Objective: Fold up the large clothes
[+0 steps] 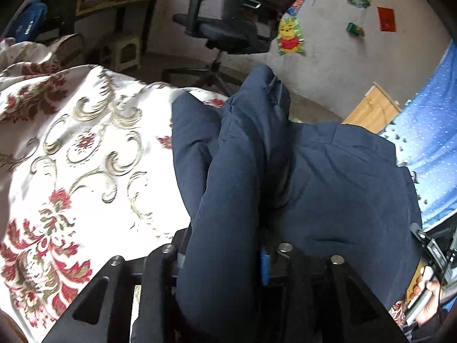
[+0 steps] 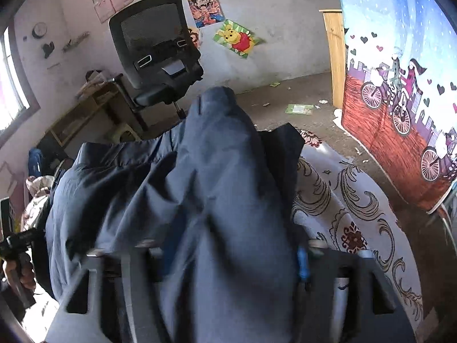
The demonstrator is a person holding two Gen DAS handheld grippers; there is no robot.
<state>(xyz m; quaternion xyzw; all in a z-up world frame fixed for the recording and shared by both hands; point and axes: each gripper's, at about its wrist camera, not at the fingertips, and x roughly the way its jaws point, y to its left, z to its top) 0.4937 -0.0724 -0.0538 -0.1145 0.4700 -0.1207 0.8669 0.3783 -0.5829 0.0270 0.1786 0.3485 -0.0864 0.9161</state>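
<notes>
The navy garment [image 1: 328,177] lay bunched on the floral bedspread [image 1: 71,143], a thick fold rising toward twelve o'clock in both wrist views. The left gripper [image 1: 225,254] had a roll of that cloth between its jaws; whether the pads pressed on it I could not tell. The right gripper [image 2: 228,254] stood wide, cloth draped between its jaws, seemingly let go. Judged from this, one fold was being laid down; next the grippers would need a fresh edge to carry across. Bare bedspread lay open at nine o'clock in the left view and three o'clock in the right; an office chair [image 2: 154,54] stood beyond, well apart
</notes>
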